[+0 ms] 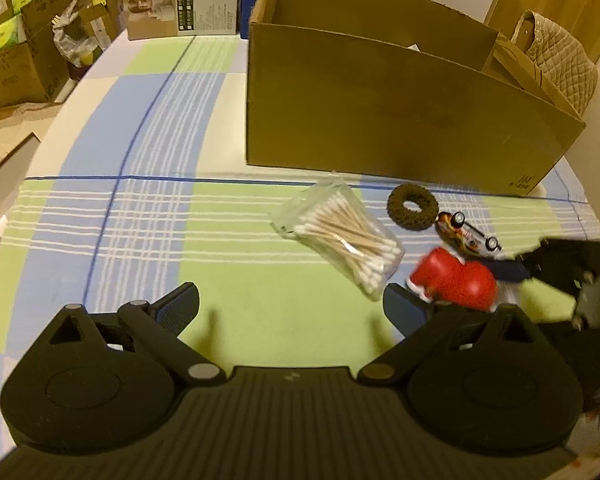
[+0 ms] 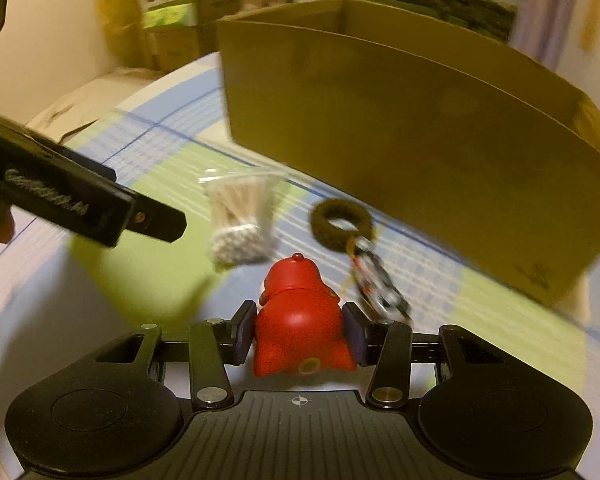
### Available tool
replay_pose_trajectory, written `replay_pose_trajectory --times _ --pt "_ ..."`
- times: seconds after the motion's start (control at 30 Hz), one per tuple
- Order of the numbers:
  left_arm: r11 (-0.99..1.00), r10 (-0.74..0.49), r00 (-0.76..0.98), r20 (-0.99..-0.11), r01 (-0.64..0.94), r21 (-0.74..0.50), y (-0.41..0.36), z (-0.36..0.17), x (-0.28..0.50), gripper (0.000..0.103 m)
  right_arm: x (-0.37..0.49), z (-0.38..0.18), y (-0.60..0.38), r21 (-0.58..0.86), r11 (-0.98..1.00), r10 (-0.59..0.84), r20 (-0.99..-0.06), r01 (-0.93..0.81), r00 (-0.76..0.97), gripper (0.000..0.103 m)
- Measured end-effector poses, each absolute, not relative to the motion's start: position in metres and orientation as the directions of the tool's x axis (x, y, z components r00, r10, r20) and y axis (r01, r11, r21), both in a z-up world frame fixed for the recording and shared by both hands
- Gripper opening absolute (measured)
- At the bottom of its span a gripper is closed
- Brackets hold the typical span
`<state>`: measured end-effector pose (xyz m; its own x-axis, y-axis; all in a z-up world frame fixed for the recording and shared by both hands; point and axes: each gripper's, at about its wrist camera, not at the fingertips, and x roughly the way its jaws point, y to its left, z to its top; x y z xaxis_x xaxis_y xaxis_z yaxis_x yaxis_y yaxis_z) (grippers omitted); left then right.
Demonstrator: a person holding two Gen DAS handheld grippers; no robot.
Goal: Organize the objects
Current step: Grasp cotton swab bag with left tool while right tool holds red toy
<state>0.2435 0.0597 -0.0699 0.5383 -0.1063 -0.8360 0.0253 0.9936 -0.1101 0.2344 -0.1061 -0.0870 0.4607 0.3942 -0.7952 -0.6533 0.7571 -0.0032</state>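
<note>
Two tongs, glossy red figurine

1. You have one large cardboard box on the checked cloth
2. In front of that box: one bag of cotton swabs, one brown hair tie, one toy car, one red figurine
3. Behind the box, one quilted bag
4. Two grippers are in sight

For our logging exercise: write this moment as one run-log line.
right gripper: shut on red toy figure | left gripper: open, empty | on cloth: cotton swab bag, brown hair tie, toy car | cardboard box: behind
</note>
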Motion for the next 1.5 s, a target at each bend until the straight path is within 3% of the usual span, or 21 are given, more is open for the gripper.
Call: replay_pose_trajectory --times 0.17,0.23,0.37,0.43,0.63,0.9,1.03,1.23,1.33,1.4,1.5 --pt "0.985 -0.158 0.534 -0.831 0.025 -0.171 0.048 -0.076 0.265 0.086 0.225 -0.080 -0.132 0.038 0.825 0.365 -0.797 -0.563 0.481 0.044" --pt "0.981 -0.176 0.528 -0.831 0.023 -0.193 0.041 -0.079 0.276 0.073 0.220 -0.080 -0.141 0.041 0.846 0.346 -0.801 -0.532 0.489 0.044" --pt "0.973 -0.197 0.524 -0.829 0.003 -0.230 0.031 -0.087 0.293 0.065 0.213 -0.080 -0.156 0.048 0.863 0.331 -0.805 -0.503 0.492 0.044" --pt "0.976 -0.185 0.515 -0.837 -0.001 -0.217 0.027 -0.090 0.299 0.051 0.210 -0.079 -0.160 0.049 0.865 0.330 -0.806 -0.500 0.492 0.044" --pt "0.989 -0.149 0.487 -0.861 0.075 -0.128 0.021 -0.093 0.294 0.026 0.202 -0.076 -0.171 0.057 0.877 0.327 -0.799 -0.478 0.505 0.044" --pt "0.971 -0.168 0.425 -0.889 0.226 -0.076 0.023 -0.086 0.226 0.024 0.177 -0.073 -0.190 0.069 0.908 0.299 -0.799 -0.414 0.522 0.044" --pt "0.976 -0.164 0.450 -0.878 0.203 -0.079 0.023 -0.087 0.211 0.038 0.168 -0.073 -0.199 0.079 0.916 0.294 -0.799 -0.393 0.525 0.044" --pt "0.986 -0.152 0.487 -0.860 0.132 -0.100 0.026 -0.087 0.219 0.041 0.162 -0.071 -0.206 0.092 0.925 0.292 -0.794 -0.368 0.534 0.044" --pt "0.987 -0.132 0.487 -0.864 0.141 -0.071 0.023 -0.086 0.220 0.036 0.162 -0.071 -0.207 0.096 0.928 0.290 -0.794 -0.361 0.535 0.044" --pt "0.987 -0.118 0.489 -0.864 0.153 -0.048 0.021 -0.085 0.217 0.025 0.163 -0.072 -0.207 0.099 0.929 0.289 -0.795 -0.357 0.534 0.044" --pt "0.986 -0.127 0.480 -0.868 0.156 -0.058 0.020 -0.083 0.211 0.021 0.161 -0.072 -0.206 0.103 0.928 0.292 -0.798 -0.359 0.526 0.044"
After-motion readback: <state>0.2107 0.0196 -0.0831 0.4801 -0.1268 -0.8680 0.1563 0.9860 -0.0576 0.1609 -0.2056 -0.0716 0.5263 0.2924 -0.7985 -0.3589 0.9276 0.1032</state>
